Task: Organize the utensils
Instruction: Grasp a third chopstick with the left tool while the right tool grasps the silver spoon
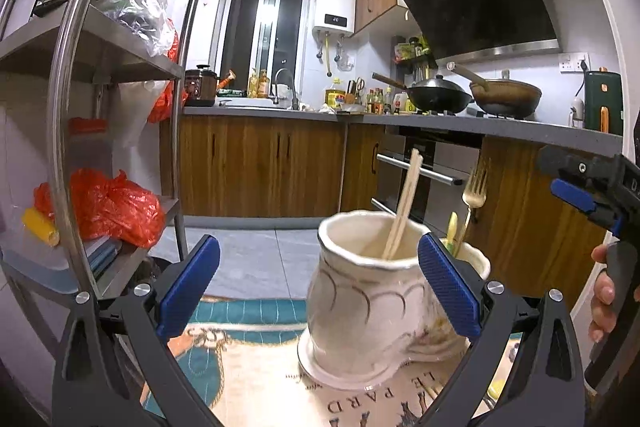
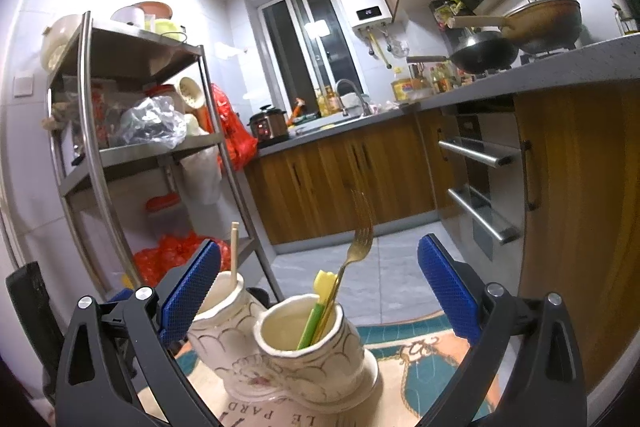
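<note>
A cream ceramic double-cup utensil holder (image 1: 360, 307) (image 2: 304, 359) stands on a patterned tablecloth. One cup holds wooden chopsticks (image 1: 404, 211) (image 2: 234, 251). The other cup holds a gold fork (image 1: 472, 199) (image 2: 356, 247) and a yellow-green utensil (image 2: 318, 307). My left gripper (image 1: 320, 291) is open and empty, its fingers on either side of the holder. My right gripper (image 2: 320, 291) is open and empty, just behind the holder; it also shows at the right edge of the left wrist view (image 1: 592, 195).
A steel shelf rack (image 1: 80, 67) (image 2: 132, 147) with bags stands at the left. Wooden cabinets and an oven (image 1: 420, 171) (image 2: 480, 179) lie ahead and right, under a counter with two woks (image 1: 472, 95). The tablecloth (image 1: 256, 367) ends just beyond the holder.
</note>
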Demonstrator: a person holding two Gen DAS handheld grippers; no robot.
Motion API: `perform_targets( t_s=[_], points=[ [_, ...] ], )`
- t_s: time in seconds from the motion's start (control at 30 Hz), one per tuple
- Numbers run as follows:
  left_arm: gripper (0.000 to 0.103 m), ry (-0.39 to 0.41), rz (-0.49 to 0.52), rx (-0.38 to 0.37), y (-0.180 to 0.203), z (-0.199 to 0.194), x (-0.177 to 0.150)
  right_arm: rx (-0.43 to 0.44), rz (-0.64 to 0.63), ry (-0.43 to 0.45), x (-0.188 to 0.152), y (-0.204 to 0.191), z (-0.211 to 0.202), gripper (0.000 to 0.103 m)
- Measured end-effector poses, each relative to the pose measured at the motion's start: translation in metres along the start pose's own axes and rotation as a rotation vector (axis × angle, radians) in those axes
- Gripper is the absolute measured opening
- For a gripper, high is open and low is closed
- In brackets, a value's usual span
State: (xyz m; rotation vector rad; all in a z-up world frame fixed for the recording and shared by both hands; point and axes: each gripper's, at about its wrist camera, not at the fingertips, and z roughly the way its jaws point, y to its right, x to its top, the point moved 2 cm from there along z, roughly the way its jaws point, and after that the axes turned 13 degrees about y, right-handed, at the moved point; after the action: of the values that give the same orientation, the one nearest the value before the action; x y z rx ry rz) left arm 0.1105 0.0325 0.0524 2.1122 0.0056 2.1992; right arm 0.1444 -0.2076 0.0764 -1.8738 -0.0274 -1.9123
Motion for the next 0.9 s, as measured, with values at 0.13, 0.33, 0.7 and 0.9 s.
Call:
perform_targets(
  t_s=[0.13,0.33,0.7,0.9],
  points=[
    [0.097,-0.037,0.003,-0.018,0.007,-0.006,-0.010,-0.014,-0.002,-0.015,-0.005,0.002,-0.006,0.098],
    [0.097,-0.086,0.030,-0.053,0.021,-0.018,-0.025,-0.054,-0.039,-0.052,-0.019,0.010,-0.020,0.098],
    [0.097,-0.175,0.034,-0.085,0.035,-0.029,-0.043,-0.164,-0.106,-0.166,-0.048,0.042,-0.044,0.098],
    [0.097,-0.228,-0.007,-0.065,0.033,-0.035,-0.049,-0.185,-0.042,-0.236,-0.059,0.062,-0.058,0.098]
  ],
)
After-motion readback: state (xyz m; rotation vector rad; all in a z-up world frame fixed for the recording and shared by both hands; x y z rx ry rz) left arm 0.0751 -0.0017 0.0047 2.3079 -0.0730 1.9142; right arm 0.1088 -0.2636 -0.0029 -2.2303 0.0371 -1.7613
